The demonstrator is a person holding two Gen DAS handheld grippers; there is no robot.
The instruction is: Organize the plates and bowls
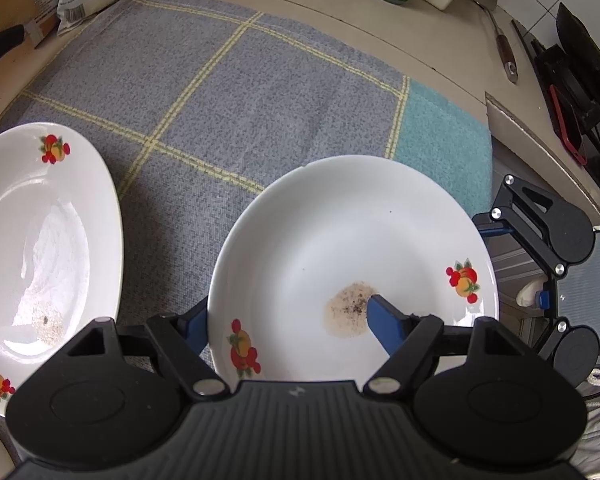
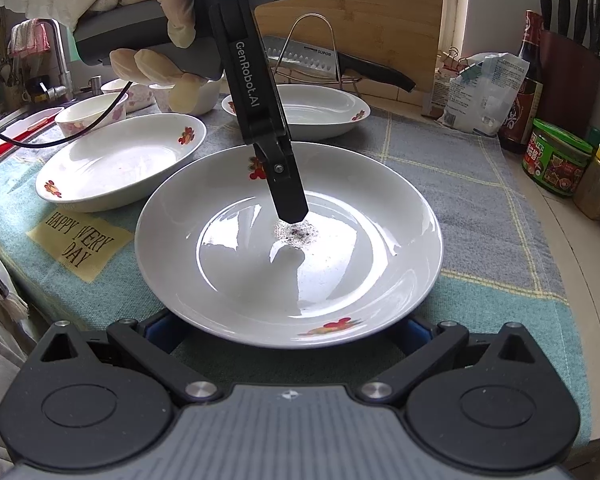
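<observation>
A white plate (image 1: 340, 248) with fruit prints and a brown speckled stain lies on the checked cloth; it also shows in the right wrist view (image 2: 340, 280). My left gripper (image 1: 288, 320) straddles its near rim, one blue finger (image 1: 386, 326) inside the plate, the other under the rim; the jaws stand apart around the rim. Its finger (image 2: 288, 188) touches the stain. My right gripper (image 2: 288, 334) is open, its fingers under the plate's near rim. A second plate (image 1: 40, 240) lies left, and shows in the right wrist view (image 2: 112, 160). A third plate (image 2: 312, 112) lies behind.
Small bowls (image 2: 88, 112) stand at the far left by the sink. A rack with a cleaver (image 2: 320, 60), a cutting board, jars (image 2: 556, 160), a bottle and a knife block line the back. A stove and spatula (image 1: 504, 52) are to the right.
</observation>
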